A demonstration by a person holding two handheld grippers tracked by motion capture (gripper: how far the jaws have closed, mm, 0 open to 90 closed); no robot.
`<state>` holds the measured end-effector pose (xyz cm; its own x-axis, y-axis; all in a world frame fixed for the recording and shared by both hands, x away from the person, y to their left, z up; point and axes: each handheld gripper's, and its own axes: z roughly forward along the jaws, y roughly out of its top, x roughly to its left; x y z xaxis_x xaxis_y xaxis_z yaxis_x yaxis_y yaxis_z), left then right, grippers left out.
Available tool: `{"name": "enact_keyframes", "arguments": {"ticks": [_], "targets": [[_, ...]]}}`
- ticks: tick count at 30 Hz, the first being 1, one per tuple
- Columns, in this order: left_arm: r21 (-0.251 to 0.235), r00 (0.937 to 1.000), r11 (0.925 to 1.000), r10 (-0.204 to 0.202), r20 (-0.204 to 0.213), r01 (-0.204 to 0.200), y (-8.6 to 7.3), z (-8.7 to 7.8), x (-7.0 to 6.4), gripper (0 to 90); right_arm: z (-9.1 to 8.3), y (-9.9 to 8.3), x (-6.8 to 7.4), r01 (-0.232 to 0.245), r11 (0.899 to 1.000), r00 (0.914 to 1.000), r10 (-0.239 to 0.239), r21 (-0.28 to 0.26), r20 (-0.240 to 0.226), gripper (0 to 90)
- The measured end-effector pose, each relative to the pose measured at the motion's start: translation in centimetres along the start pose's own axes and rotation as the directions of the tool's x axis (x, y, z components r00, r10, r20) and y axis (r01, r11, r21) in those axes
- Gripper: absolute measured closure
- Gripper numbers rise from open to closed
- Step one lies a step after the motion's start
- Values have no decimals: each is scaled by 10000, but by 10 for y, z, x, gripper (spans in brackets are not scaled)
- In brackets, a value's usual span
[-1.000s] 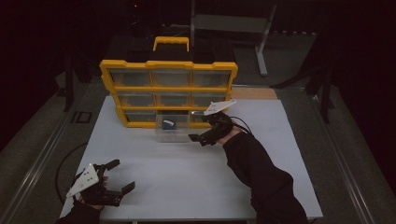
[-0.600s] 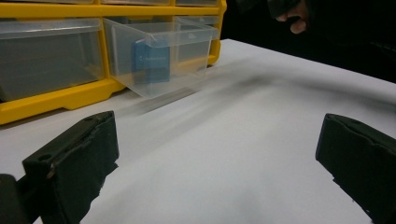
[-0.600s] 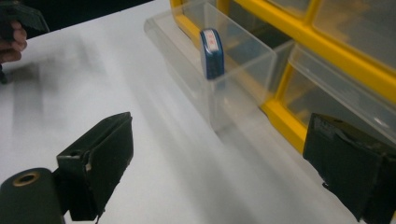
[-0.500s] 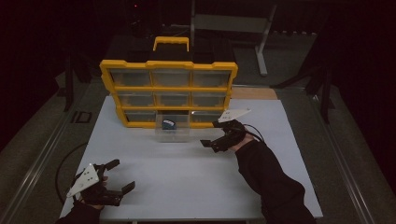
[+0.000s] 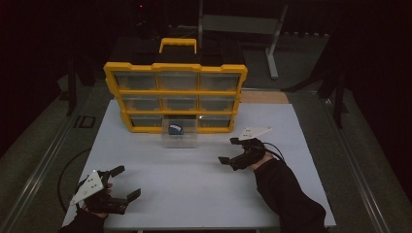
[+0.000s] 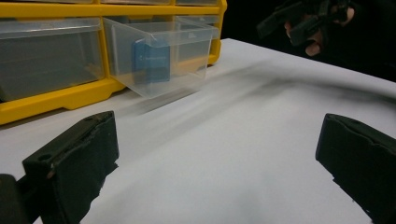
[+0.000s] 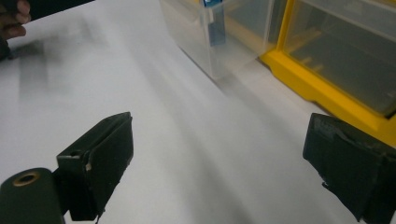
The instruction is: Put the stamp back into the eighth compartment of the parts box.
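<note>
Clear drawer (image 5: 180, 137) sticks out of yellow organizer (image 5: 175, 95); our right gripper (image 5: 235, 152), wide open and empty, sits nearer, drawer to its left.

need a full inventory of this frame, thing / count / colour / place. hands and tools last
Plastic drawer organiser: 1, yellow frame with a yellow handle and nine clear drawers, upright at the table's far edge.
Pulled-out clear plastic drawer: 1, transparent, bottom row middle, sticking out over the table.
Small blue object: 1, blue, inside the pulled-out drawer; what it is cannot be told.
Table: 1, white top.
Metal stand: 1, grey, on the floor behind the table.
Left tongs: 1, black with a grey plate, near left corner of the table, open, holding nothing.
Right tongs: 1, black with a grey plate, right of the drawer, open, holding nothing.
Sleeves: 2, dark, entering from the bottom edge.
</note>
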<state>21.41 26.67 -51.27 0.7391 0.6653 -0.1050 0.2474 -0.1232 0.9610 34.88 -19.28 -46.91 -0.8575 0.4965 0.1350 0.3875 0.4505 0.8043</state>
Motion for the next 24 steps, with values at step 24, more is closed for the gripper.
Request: {"name": "enact_keyframes", "arguments": {"ticks": [24], "targets": [[41, 10000, 10000, 23, 47, -24, 0, 1, 0, 1, -29, -66, -1, -216, 9997, 9991, 210, 146, 381, 84]]}}
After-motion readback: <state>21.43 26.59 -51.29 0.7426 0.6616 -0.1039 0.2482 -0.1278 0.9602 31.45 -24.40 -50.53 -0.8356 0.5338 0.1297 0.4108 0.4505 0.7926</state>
